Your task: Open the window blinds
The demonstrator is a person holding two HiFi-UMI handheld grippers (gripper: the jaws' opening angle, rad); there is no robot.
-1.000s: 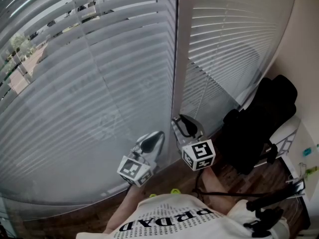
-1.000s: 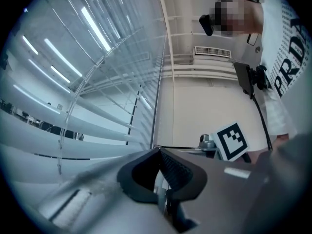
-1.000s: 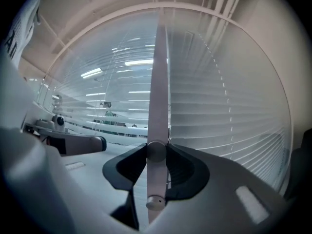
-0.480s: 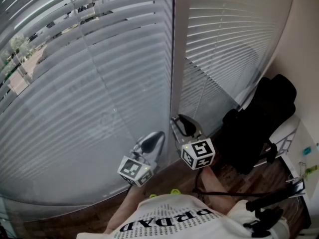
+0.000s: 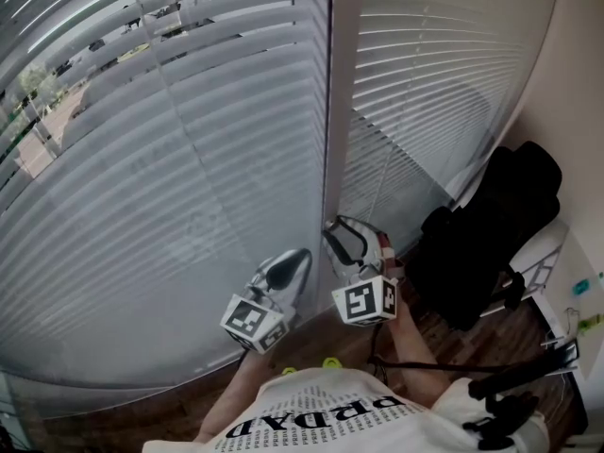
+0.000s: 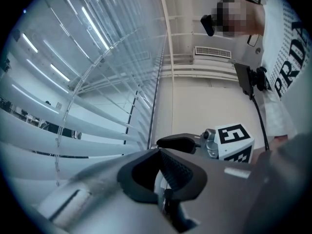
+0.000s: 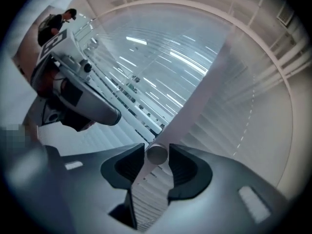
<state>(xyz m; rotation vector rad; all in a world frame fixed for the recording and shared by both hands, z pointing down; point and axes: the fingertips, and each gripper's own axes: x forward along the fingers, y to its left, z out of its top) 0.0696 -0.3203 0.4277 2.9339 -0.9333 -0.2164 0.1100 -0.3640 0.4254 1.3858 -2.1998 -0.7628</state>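
White horizontal slat blinds point(image 5: 189, 159) hang mostly tilted shut, right gripper point(image 5: 347, 242) jaws just opening, loose around pale round wand point(image 7: 157, 154), left gripper point(image 5: 291, 264) jaws together.

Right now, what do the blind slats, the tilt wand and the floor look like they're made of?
Blind slats: probably painted aluminium or vinyl; thin, white, with a soft sheen.
Tilt wand: likely plastic; a pale, smooth rod with a round end.
Floor: wood or wood-look laminate; brown, with a slight gloss, too blurred to tell which.
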